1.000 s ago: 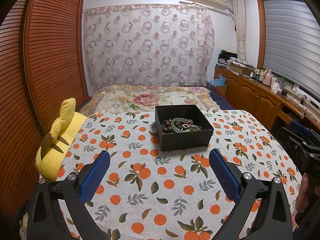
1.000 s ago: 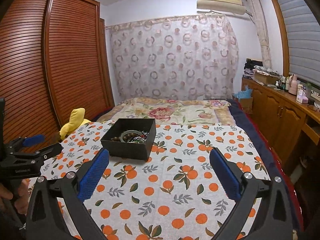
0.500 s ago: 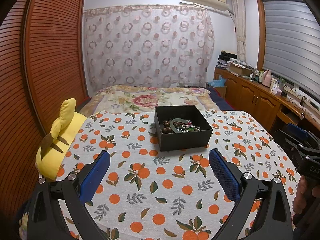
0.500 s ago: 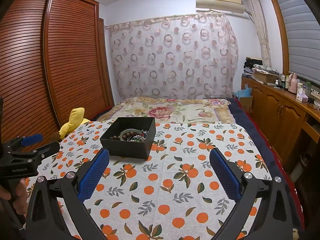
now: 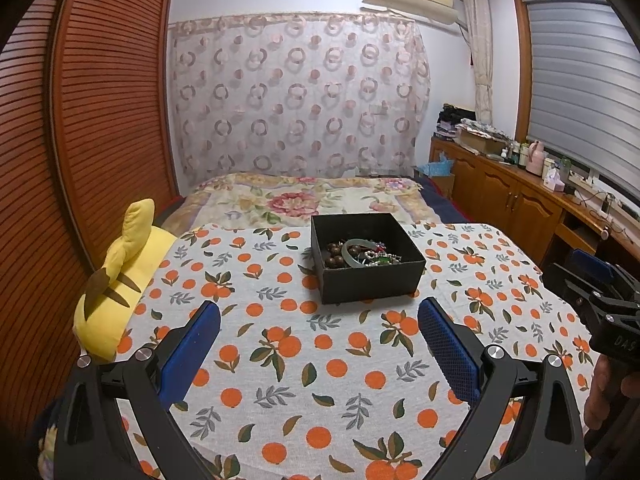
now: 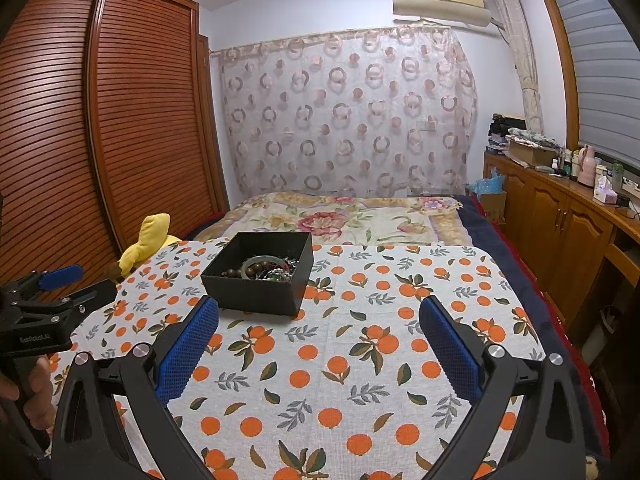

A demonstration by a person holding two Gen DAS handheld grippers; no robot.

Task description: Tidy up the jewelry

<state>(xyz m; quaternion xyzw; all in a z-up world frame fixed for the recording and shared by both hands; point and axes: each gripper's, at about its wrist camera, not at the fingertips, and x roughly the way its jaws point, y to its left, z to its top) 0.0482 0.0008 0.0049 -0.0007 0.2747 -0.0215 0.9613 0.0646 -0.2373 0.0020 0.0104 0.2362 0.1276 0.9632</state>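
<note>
Both tools hover above a desk [image 5: 320,380] covered with an orange-print cloth, each pointing forward and slightly down toward the far side. The left tool [image 5: 319,340] is released, its 2 blue-padded fingers [image 5: 450,350] spread wide with nothing between them. The right tool [image 6: 319,340] is likewise released, its fingers [image 6: 188,350] wide apart and empty.

In the left wrist view the right tool [image 5: 596,292] shows at the right edge, level with the desk's side, and the hand [image 5: 608,392] gripping its handle shows below it. In the right wrist view the left tool [image 6: 52,292] shows at the left edge, held the same way by the other hand [image 6: 28,392]. The 2 tools sit side by side, well apart, at about the same height.

The black box [image 5: 366,256] stands on the far half of the desk, open at the top, ahead of both tools and touched by neither. From the right wrist view the box [image 6: 260,274] lies just beyond the tip of that tool's left finger. Inside lies a heap of jewelry [image 5: 360,254]: dark brown beads, a pale green bangle and tangled smaller pieces.

A yellow plush toy [image 5: 116,280] rests at the desk's left edge, near the wooden wardrobe [image 5: 80,140]. A bed [image 5: 308,200] with a flowered cover lies beyond the desk.
</note>
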